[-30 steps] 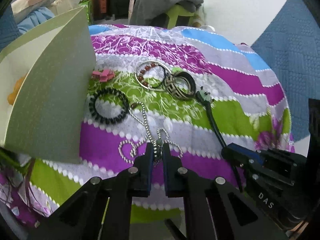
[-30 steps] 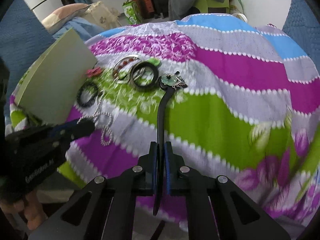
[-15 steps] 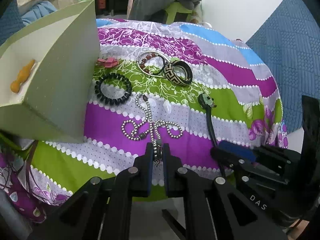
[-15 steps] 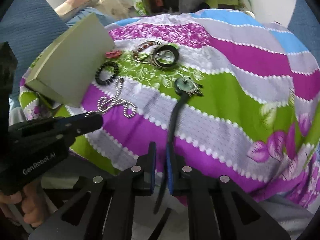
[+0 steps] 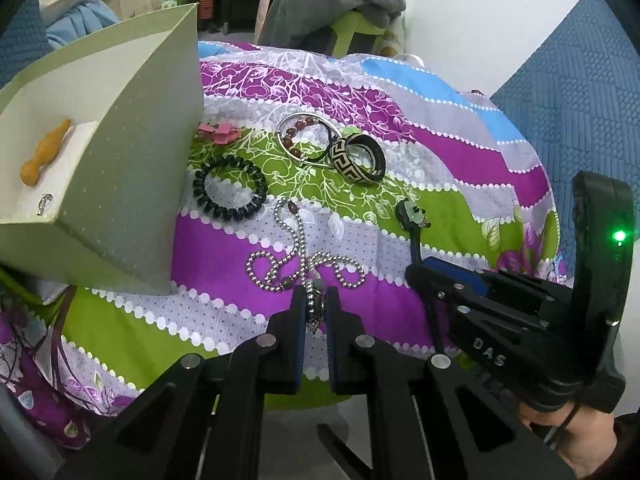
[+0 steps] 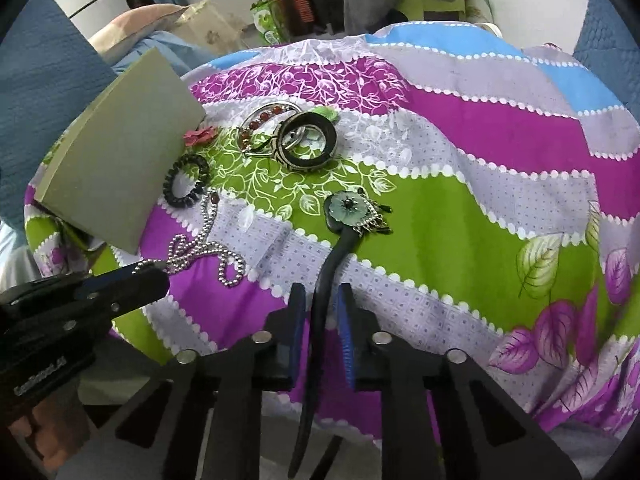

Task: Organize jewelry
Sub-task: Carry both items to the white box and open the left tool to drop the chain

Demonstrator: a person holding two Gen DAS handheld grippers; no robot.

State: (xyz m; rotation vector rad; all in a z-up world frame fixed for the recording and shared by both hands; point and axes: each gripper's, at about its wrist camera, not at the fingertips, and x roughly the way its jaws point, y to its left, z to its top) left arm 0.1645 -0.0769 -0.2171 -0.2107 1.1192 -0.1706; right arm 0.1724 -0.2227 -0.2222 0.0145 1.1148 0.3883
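Observation:
My left gripper [image 5: 316,306] is shut on the end of a silver bead necklace [image 5: 298,256], whose loops lie on the striped cloth; the necklace also shows in the right wrist view [image 6: 204,248]. My right gripper [image 6: 321,306] has its jaws slightly parted around the black stem of a hair stick [image 6: 326,276] with a green flower head [image 6: 352,210]. The hair stick lies on the cloth. A pale green box [image 5: 100,168] stands at left, holding an orange piece [image 5: 46,152].
A black spiral hair tie [image 5: 230,190], a pink flower clip [image 5: 218,134], a red bead bracelet with silver rings [image 5: 304,138] and a patterned black bangle [image 5: 356,158] lie on the cloth. Clothes on a green chair [image 5: 340,4] stand behind.
Both grippers have drawn back toward the near edge. The necklace and hair stick were dragged along the cloth. The right jaws have parted slightly around the stick.

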